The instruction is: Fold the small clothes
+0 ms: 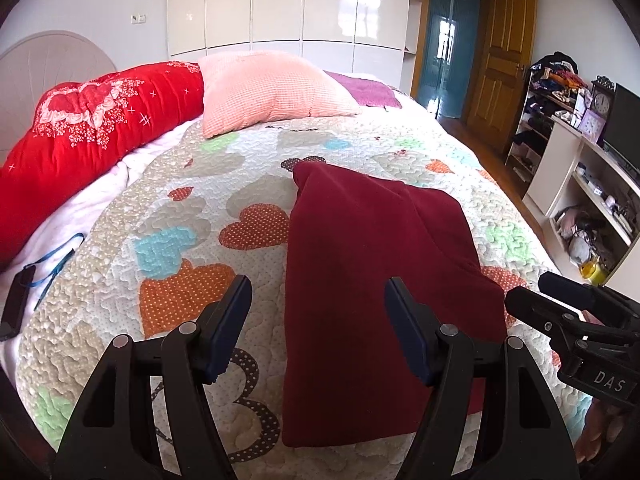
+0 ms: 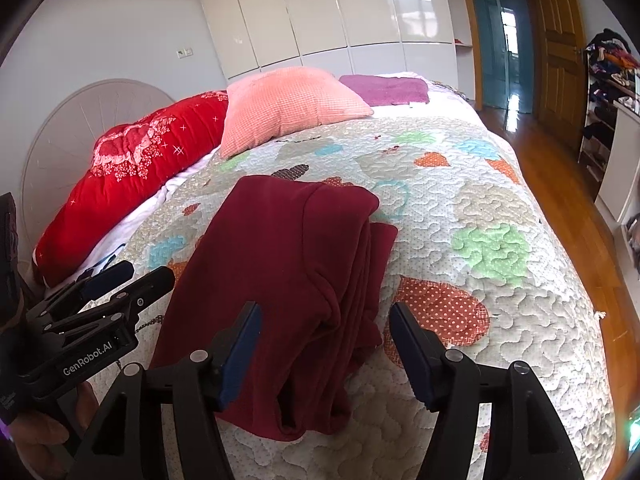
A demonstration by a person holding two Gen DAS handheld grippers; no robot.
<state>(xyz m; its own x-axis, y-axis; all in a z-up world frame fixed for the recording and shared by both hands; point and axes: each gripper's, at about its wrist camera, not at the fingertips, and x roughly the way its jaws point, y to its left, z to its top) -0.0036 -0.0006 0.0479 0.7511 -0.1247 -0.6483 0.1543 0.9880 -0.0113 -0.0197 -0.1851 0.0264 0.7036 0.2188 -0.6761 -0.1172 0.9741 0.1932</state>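
Both grippers are hanging over the near end of the bed with nothing in them. My left gripper has its fingers spread wide; the right-hand finger sits over the near left part of the garment, while the other one is over bare quilt. Can't tell if the tips actually touch the fabric. My right gripper is spread apart too, its left finger above the cloth and its right finger above the quilt just beside the cloth's right edge.

Each gripper pokes into the other's view: the right one shows at the far right edge of the left cam, the left one at the lower left of the right cam, fingers apart there as well.

The garment is dark red, folded into a long thick strip running from near to far down the middle of the bed. From the right cam you can see stacked layers along its right edge, plus a lower layer sticking out to the right.

Further out: a pink pillow at the far end, a red floral bolster on the far left, and a purple towel far right of the pillow. Blue cord lies on the white sheet at left. Past the bed there's a white wardrobe, a wooden door, and shelves on the right with a clock.
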